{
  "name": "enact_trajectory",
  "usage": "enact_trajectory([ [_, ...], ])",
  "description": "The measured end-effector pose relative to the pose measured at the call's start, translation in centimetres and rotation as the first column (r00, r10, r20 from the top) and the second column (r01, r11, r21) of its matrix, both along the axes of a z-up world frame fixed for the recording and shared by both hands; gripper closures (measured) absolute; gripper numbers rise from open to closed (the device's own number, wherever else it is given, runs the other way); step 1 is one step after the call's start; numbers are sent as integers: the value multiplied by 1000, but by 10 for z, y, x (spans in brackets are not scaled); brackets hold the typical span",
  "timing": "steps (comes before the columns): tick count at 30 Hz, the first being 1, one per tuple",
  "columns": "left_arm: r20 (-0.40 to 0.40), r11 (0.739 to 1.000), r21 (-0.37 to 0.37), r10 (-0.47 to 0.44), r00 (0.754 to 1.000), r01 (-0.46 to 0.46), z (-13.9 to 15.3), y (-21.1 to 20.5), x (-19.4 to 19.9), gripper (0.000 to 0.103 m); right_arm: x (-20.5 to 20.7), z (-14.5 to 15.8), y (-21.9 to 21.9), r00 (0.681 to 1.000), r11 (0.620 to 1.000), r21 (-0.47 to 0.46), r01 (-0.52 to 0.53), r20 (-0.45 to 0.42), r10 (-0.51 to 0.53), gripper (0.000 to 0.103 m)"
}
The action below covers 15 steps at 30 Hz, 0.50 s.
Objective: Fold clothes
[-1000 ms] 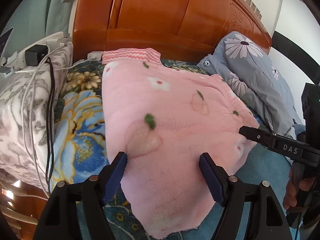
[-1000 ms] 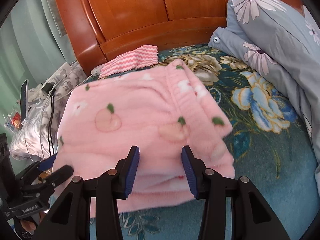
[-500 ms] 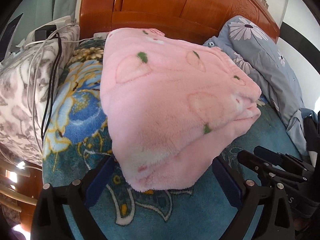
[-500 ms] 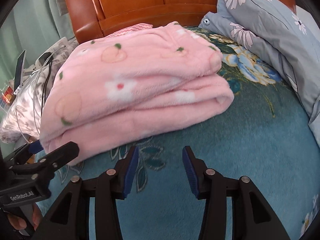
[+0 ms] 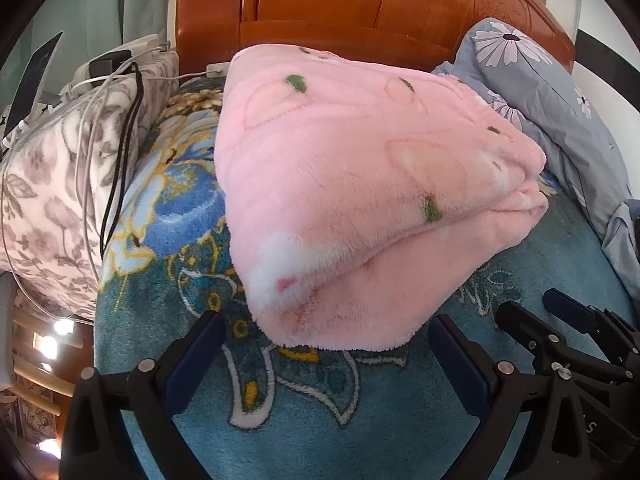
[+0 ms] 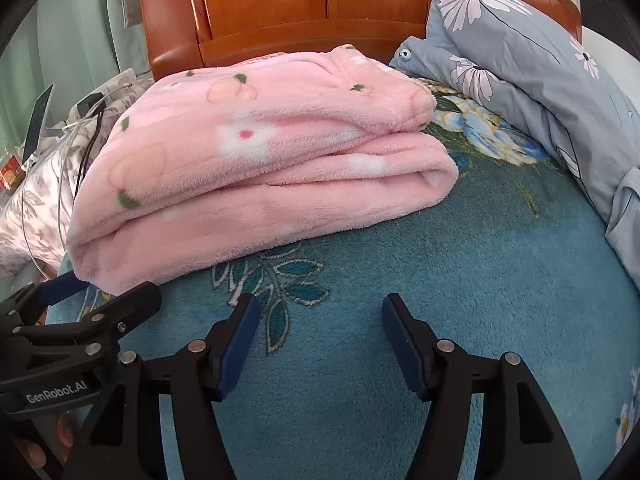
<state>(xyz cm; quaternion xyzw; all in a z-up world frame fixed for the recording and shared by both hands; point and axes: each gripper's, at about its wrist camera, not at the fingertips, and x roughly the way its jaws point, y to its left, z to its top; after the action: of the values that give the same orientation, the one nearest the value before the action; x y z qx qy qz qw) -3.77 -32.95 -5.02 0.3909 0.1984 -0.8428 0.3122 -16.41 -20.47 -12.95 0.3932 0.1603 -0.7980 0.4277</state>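
A wooden headboard (image 5: 360, 4) stood at the far end of the bed, and a teal fleece blanket with blue and yellow flowers (image 6: 460, 280) covered the mattress. A grey-blue quilt printed with white daisies (image 6: 528, 64) lay bunched along the right side. On the left sat a grey floral pillow (image 5: 48, 184) with white and black cables (image 5: 116, 132) draped over it.

The pink fleece garment with peach and flower print (image 5: 360, 184) lay folded in several layers on the teal blanket, near the headboard and between the pillow and the quilt.

The left gripper (image 5: 324, 364) hung just short of the garment's near corner, its jaws spread at their widest with nothing between them but blanket. The right gripper (image 6: 318, 340) hovered over bare blanket in front of the garment's folded edge; its jaws had just been opening and stood apart, gripping nothing. Fingers (image 6: 44, 444) of the person's left hand showed under the left gripper's handle in the right wrist view.
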Motion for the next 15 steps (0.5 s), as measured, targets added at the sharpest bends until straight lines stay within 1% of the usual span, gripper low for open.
enact_trajectory([
  [4, 64, 999, -33, 3, 998, -1, -4, 3, -9, 0, -2, -1, 3, 1000, 1000, 0, 31, 2, -31, 36],
  [6, 76, 999, -42, 5, 997, -2, -5, 4, -10, 0, -6, -1, 5, 999, 999, -10, 42, 12, -42, 36],
  [15, 72, 999, -43, 10, 997, -7, -8, 2, -9, 0, -9, -3, 5, 999, 999, -14, 42, 29, -42, 36],
])
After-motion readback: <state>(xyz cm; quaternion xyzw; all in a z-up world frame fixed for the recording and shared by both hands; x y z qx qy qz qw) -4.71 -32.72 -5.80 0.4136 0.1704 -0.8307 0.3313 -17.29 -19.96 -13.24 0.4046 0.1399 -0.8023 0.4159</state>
